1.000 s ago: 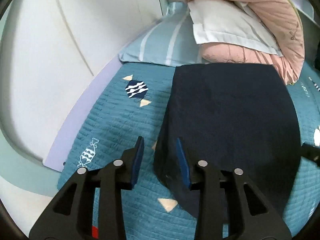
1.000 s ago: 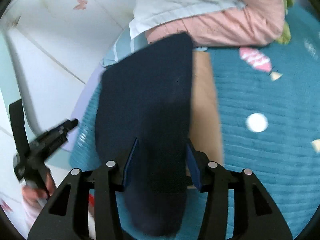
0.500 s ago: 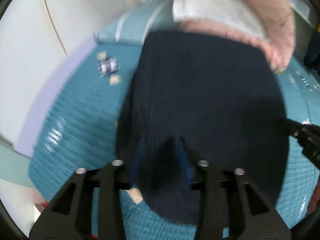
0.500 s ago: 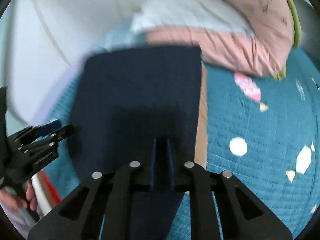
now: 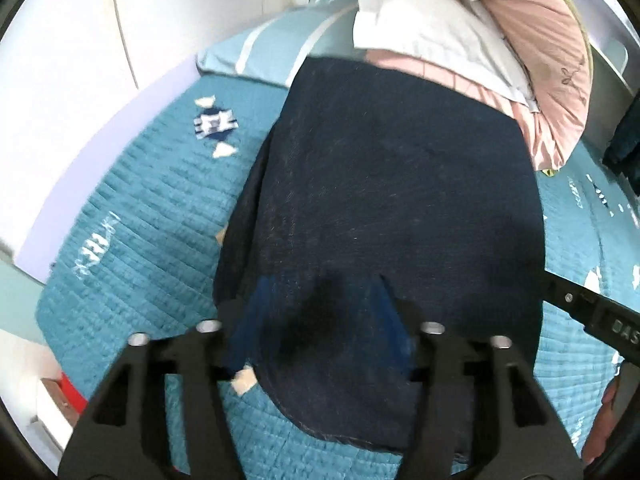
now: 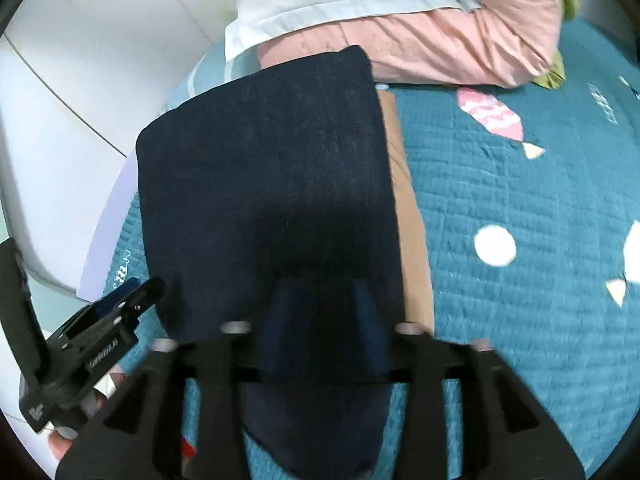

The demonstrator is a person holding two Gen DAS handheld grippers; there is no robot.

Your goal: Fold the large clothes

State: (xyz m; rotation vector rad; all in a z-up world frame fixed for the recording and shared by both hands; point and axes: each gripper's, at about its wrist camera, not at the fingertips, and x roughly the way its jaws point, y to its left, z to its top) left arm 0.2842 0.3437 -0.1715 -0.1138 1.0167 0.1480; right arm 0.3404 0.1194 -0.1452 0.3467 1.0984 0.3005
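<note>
Right tongs [image 6: 320,320] reopened over navy garment [image 6: 264,184]

Pink duvet [image 6: 440,48] blocks beyond; quilt [image 6: 520,208] rightward open

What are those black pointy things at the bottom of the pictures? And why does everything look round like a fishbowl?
Those black things are grabbing tools, like big tongs. A person holds one in each hand. Each tool has a small camera on it that looks forward, and its lens bends the picture round.

One picture comes from the left gripper, the other from the right gripper. Each camera also catches the other tool at the edge of its picture.

Both look down at a bed with a teal quilt. A dark blue garment lies on it, already folded into a rectangle. A tan piece peeks out along its side. Behind it sits pink bedding and a white pillow.

Both sets of jaws stand open over the near edge of the garment. Nothing is pinched.
</note>
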